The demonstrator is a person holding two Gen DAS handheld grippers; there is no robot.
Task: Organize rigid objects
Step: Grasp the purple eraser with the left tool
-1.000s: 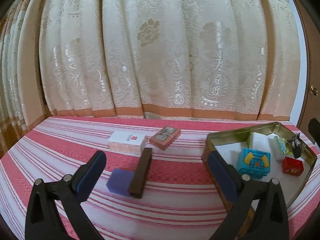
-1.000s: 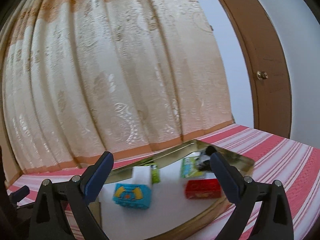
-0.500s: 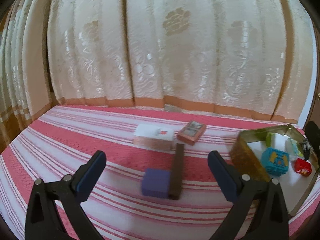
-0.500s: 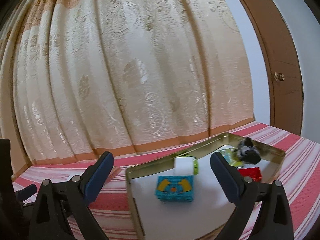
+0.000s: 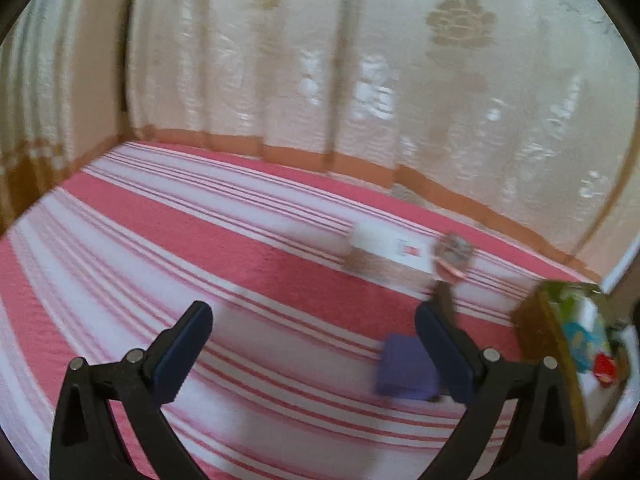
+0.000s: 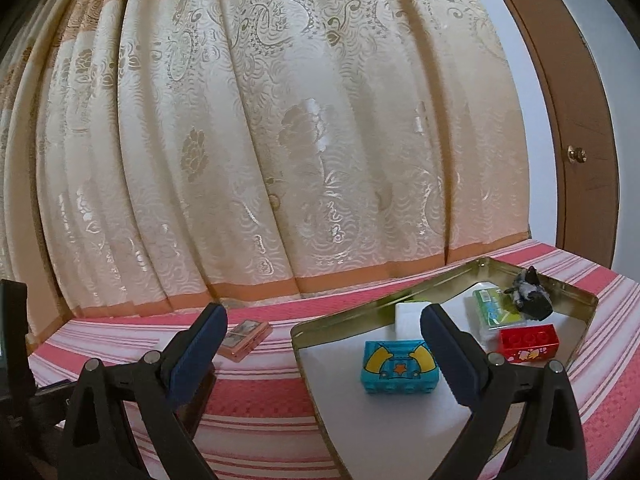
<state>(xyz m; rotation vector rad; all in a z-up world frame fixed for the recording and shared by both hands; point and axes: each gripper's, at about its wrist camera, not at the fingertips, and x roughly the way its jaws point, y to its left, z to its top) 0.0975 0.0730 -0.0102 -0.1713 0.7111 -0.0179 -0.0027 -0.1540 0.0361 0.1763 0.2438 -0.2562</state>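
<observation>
Left gripper — jaws standing wide, gripping nothing, hanging over the striped pink-and-white bedspread. This view is blurring badly.

Purple block — lying on the bedspread just inside the left gripper's right finger, which is partly covering it. A dark bar is showing above that finger; the rest of it is hidden.

White box and pink box — sitting side by side nearer the curtain edge of the bed, details smeared. In the right wrist view only the pink box is showing, partly behind a finger.

Right gripper — jaws spreading wide, empty, hovering beside the near rim of the metal tin.

Tin contents — teal brick near the front, partly masked by the right finger; white block behind it; green packet; red brick; a dark grey lump by the far wall, too unclear to identify. In the left wrist view the tin is being cut off at the frame edge.

Curtain — hanging behind the bed's far edge.
</observation>
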